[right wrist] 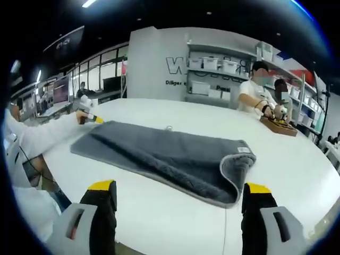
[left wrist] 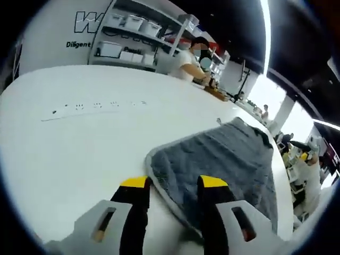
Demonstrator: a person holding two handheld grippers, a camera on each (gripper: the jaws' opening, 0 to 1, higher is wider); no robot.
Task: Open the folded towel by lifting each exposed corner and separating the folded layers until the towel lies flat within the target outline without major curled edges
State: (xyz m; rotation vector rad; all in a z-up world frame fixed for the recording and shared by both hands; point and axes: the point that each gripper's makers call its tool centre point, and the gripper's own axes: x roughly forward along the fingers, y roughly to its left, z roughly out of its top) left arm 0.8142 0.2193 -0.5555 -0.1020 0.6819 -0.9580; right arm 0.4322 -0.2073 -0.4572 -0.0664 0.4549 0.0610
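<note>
A grey towel (right wrist: pixel 170 151) lies folded on the white table (right wrist: pixel 297 164). Its upper layer curls back at the corner (right wrist: pixel 239 159) that carries a small label. My right gripper (right wrist: pixel 179 187) is open wide just short of the towel's near edge, with nothing between its jaws. In the left gripper view the towel (left wrist: pixel 228 159) stretches away to the right. My left gripper (left wrist: pixel 173 183) is open at the towel's rounded near corner (left wrist: pixel 154 162), with one jaw over the cloth and the other over bare table. The left gripper (right wrist: pixel 87 117) appears again in the right gripper view, at the towel's far end, held by a white-sleeved arm.
Two people work over a wooden tray (right wrist: pixel 279 126) at the table's far side. Shelves with white boxes (left wrist: pixel 130 37) stand behind them. A faint line of small marks (left wrist: pixel 95 106) crosses the tabletop left of the towel. The table's edge runs close below my right gripper.
</note>
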